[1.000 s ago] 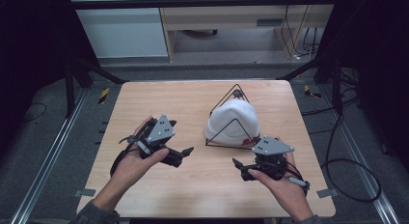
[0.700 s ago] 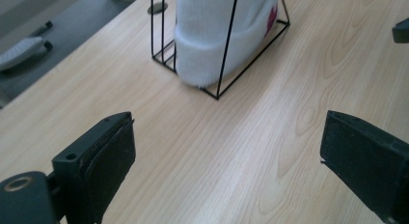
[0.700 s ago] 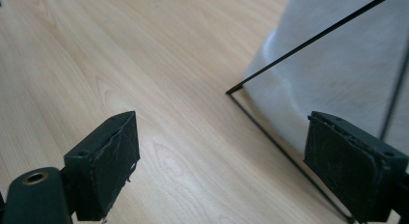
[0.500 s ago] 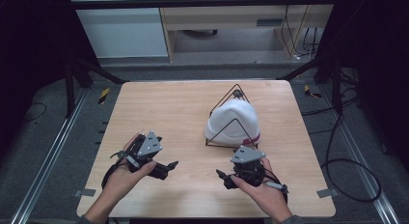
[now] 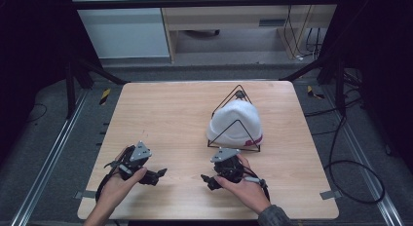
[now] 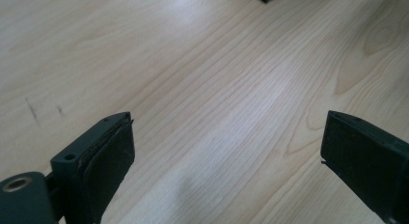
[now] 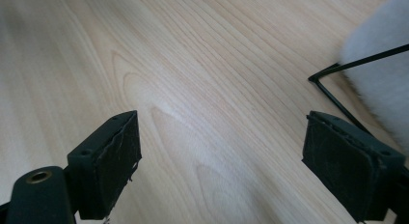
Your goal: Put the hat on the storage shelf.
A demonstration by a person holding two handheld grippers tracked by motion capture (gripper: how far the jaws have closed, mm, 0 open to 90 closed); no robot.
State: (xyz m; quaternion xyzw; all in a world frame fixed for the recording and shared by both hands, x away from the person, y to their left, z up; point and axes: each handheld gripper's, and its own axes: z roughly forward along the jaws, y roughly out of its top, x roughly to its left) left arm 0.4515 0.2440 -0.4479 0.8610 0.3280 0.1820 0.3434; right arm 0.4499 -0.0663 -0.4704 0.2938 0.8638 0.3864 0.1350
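Just beyond my right gripper (image 5: 208, 178) sits the white fluffy cap (image 5: 235, 122) on its black wire stand (image 5: 233, 134). Both it and my left gripper (image 5: 160, 174) are spread, holding nothing. I judge a careless reach could topple that light stand.

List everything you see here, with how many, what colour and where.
table: one, light wood, centre of the high view
hat: one, white with a dark red edge at its lower right, on the right half of the table
wire stand: one, black, pyramid-shaped, around the hat
cables: several, black, on the floor right of the table
striped tape: two pieces, yellow and black, on the floor beyond the table's far corners
cabinet: one, pale, behind the table at left
left gripper: one, black with a grey plate, near the table's front edge, fingers apart, nothing between them
right gripper: one, black with a grey plate, just in front of the hat, fingers apart, nothing between them
hands: two, one holding each gripper
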